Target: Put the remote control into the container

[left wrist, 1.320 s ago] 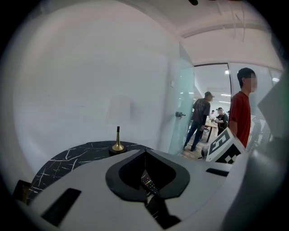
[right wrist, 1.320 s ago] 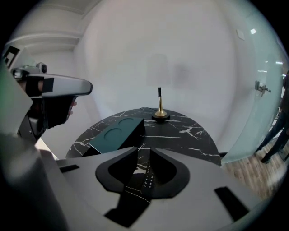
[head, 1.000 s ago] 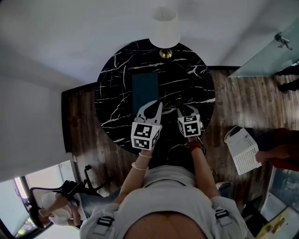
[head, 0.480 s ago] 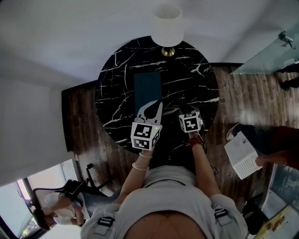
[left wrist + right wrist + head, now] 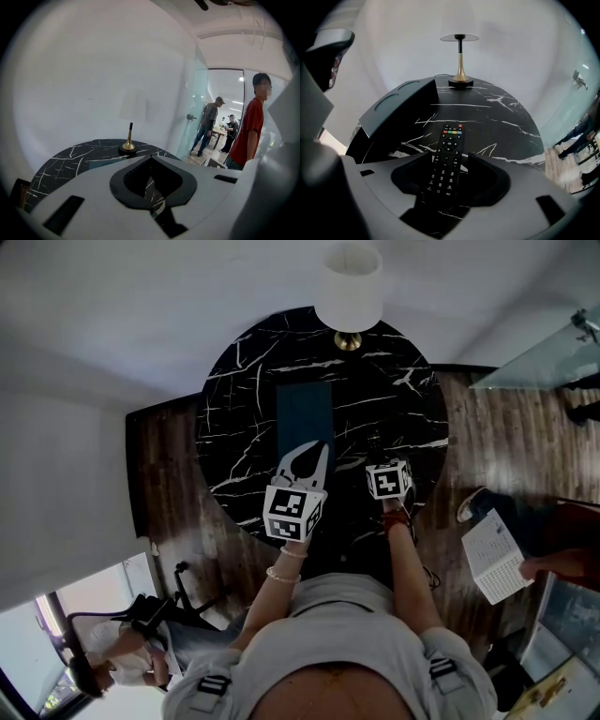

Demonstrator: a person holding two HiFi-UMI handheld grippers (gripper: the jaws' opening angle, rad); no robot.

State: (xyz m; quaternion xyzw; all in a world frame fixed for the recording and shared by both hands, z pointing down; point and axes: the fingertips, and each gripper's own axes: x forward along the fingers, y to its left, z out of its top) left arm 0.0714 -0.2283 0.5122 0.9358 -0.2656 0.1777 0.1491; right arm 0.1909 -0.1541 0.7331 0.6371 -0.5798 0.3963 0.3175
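- we're seeing the right gripper [image 5: 451, 161] pointing steeply down over the round black marble table [image 5: 244, 427], on its right part from the head view.
- its jaws are standing wide apart and have just been opening; the remote control [image 5: 450, 140] is sitting between them, with a gap showing beside it on the left, so the pads aren't pressing on it.
- the remote control is lying flat on the marble, buttons up, its coloured-button end pointing away toward the lamp [image 5: 460, 61]. its near end is lying inside the jaw opening.
- the container [image 5: 305, 413], a dark teal rectangular box, is sitting near the table's middle. it's to the left of the remote control and apart from it, so the remote control isn't in it yet.
- the left gripper [image 5: 318, 446] is hovering over the near part of the table, tips just short of the container's near end.
- in the left gripper view its jaws are meeting at the tips with nothing between them, only marble showing through the gap behind.
- we're also seeing a person in a red top [image 5: 248, 131] standing off to the right of the table, with others further back by a glass door.
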